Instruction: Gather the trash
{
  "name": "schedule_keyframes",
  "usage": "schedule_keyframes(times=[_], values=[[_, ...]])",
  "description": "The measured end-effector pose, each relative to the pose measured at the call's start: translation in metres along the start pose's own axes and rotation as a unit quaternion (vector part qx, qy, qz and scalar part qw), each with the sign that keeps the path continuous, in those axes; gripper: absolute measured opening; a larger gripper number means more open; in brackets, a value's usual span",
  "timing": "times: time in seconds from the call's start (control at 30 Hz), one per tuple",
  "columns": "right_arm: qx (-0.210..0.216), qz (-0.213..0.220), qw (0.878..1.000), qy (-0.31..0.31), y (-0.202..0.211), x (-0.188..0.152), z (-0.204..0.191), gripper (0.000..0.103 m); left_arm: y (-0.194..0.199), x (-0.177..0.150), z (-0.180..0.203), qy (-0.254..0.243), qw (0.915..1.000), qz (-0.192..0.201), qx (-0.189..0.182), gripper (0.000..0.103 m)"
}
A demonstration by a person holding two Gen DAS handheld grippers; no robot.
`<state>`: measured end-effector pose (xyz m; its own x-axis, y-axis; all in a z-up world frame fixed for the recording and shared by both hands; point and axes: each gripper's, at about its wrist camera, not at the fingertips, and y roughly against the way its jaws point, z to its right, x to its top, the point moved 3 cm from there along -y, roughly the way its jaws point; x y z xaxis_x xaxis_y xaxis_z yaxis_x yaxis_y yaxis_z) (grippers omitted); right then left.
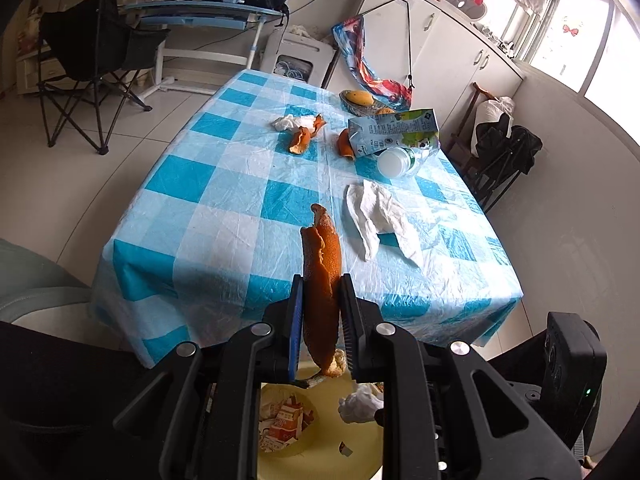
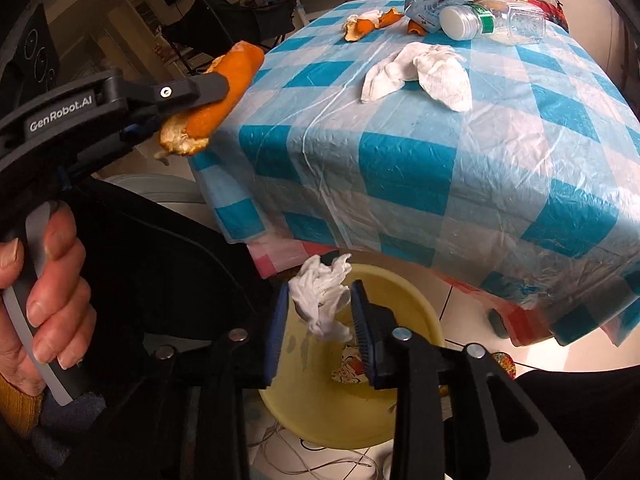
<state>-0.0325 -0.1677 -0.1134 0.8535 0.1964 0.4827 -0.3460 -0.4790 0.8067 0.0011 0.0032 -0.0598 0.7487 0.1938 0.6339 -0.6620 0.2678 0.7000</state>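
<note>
My left gripper is shut on a long orange peel, which it holds out in front of the table's near edge, above the yellow bin. The right wrist view shows that peel at upper left, clamped between the left gripper's fingers. My right gripper stands over the yellow bin, its jaws apart. A crumpled white tissue hangs loose between the pads. A carton scrap lies in the bin.
On the blue-checked tablecloth lie a flat white tissue, a milk carton, a plastic bottle, orange peels, a small crumpled tissue and a fruit bowl. A folding chair stands at far left.
</note>
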Motion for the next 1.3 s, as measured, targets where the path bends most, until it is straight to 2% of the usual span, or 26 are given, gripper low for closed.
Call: schedule_keyframes(times=[0.1, 0.17, 0.3, 0.37, 0.4, 0.43, 0.5, 0.73, 1.03, 1.3], values=[[-0.012, 0.041, 0.998, -0.039, 0.016, 0.005, 0.015, 0.056, -0.004, -0.019, 0.001, 0.001, 0.9993, -0.038, 0.007, 0.017], [-0.023, 0.068, 0.996, -0.062, 0.026, 0.007, 0.024, 0.058, -0.011, -0.037, 0.005, -0.005, 0.9964, -0.083, 0.012, 0.017], [-0.036, 0.097, 0.991, -0.088, 0.035, 0.008, 0.036, 0.061, -0.029, -0.079, 0.019, -0.020, 0.9825, -0.185, -0.016, 0.018], [-0.039, 0.100, 0.990, -0.092, 0.034, 0.011, 0.039, 0.062, -0.031, -0.089, 0.028, -0.047, 0.9788, -0.199, -0.013, 0.021], [-0.041, 0.101, 0.990, -0.092, 0.034, 0.011, 0.039, 0.062, -0.029, -0.088, 0.031, -0.055, 0.9798, -0.192, -0.009, 0.028], [-0.043, 0.103, 0.990, -0.091, 0.035, 0.009, 0.039, 0.063, -0.025, -0.086, 0.033, -0.060, 0.9817, -0.181, -0.008, 0.041], [-0.046, 0.108, 0.989, -0.088, 0.039, 0.009, 0.039, 0.064, -0.016, -0.079, 0.032, -0.064, 0.9870, -0.148, 0.002, 0.054], [-0.056, 0.108, 0.989, -0.089, 0.038, 0.007, 0.041, 0.069, -0.001, -0.052, 0.022, -0.048, 0.9959, -0.064, 0.043, 0.074], [-0.067, 0.102, 0.990, -0.071, 0.033, 0.004, 0.035, 0.071, 0.007, -0.037, 0.010, -0.023, 0.9969, -0.013, 0.074, 0.086], [-0.075, 0.101, 0.990, -0.066, 0.031, 0.004, 0.033, 0.072, 0.005, -0.037, 0.010, -0.025, 0.9960, -0.009, 0.085, 0.091]])
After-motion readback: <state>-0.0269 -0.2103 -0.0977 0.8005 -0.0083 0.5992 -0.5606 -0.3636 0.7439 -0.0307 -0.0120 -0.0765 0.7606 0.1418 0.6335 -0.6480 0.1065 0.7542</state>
